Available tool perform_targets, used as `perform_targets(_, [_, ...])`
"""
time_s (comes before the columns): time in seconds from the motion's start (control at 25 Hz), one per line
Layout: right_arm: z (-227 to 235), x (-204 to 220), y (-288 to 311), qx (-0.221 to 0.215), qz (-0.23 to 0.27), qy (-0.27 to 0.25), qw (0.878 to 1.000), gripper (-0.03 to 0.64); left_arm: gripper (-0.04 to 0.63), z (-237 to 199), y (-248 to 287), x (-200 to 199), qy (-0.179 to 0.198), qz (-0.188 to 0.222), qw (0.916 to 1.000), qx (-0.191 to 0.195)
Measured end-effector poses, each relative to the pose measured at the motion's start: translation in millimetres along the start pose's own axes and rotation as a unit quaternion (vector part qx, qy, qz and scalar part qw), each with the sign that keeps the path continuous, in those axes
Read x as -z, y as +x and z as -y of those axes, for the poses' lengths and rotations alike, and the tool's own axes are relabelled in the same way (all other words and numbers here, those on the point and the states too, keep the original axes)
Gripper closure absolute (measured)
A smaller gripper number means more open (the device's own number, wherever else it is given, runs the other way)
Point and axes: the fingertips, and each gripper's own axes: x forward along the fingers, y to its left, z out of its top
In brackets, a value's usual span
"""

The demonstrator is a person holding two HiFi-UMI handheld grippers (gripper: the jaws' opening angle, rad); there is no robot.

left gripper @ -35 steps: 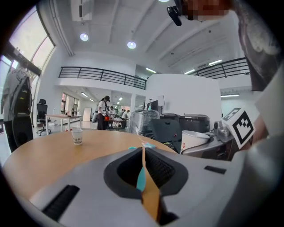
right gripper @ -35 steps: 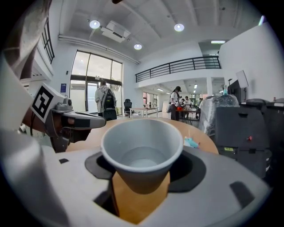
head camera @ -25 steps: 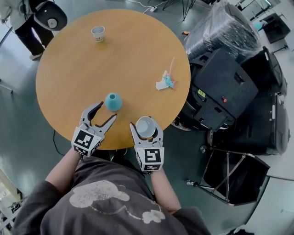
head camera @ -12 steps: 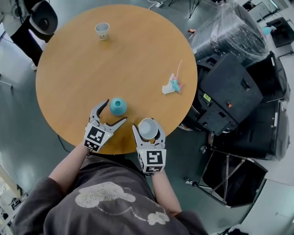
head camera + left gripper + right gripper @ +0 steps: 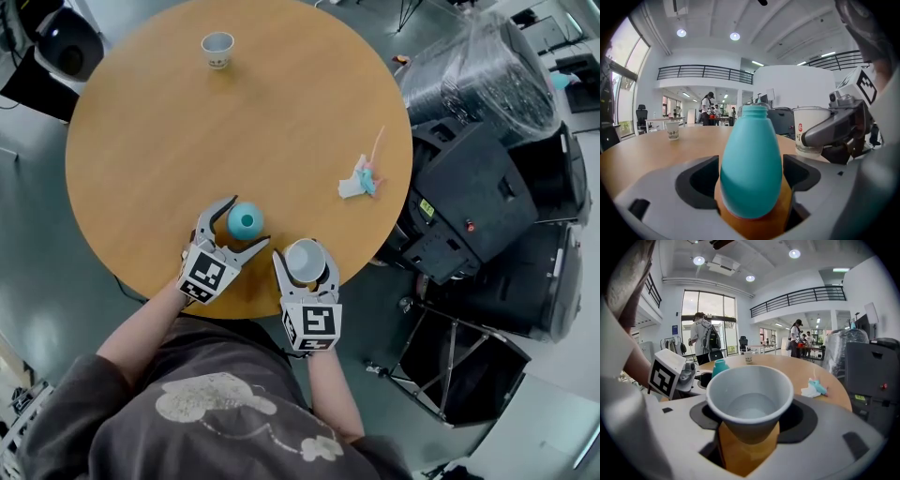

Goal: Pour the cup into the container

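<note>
The cup (image 5: 749,401) has a little clear water in it and is at the near edge of the desk (image 5: 169,131), held in the right claw (image 5: 305,265). Just beside it, the blue-green bottle (image 5: 751,164) stands between the sides of the left claw (image 5: 246,225), which has just been opening and is wide, not touching it. I think pouring has not started: next, hold the bottle still, then lift the cup over its small top and tip slowly.
</note>
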Motion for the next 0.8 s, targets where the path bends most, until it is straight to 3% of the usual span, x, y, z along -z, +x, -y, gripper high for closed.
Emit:
perform_targets(0.32, [-3,-25,8,-0.023,0.001,-0.024,0.999,0.319,0.189,-1,8,10,0.015,-0.014,0.9997,0.012])
perform_targets(0.48, [-15,-38,13,-0.050,-0.018,-0.099,0.994,0.321,0.190,0,8,10,0.017,-0.014,0.9997,0.010])
perform_targets(0.8, [-26,-43,23,-0.088,-0.089,-0.223,0.967,0.323,0.190,0,6,10,0.018,-0.015,0.9997,0.007])
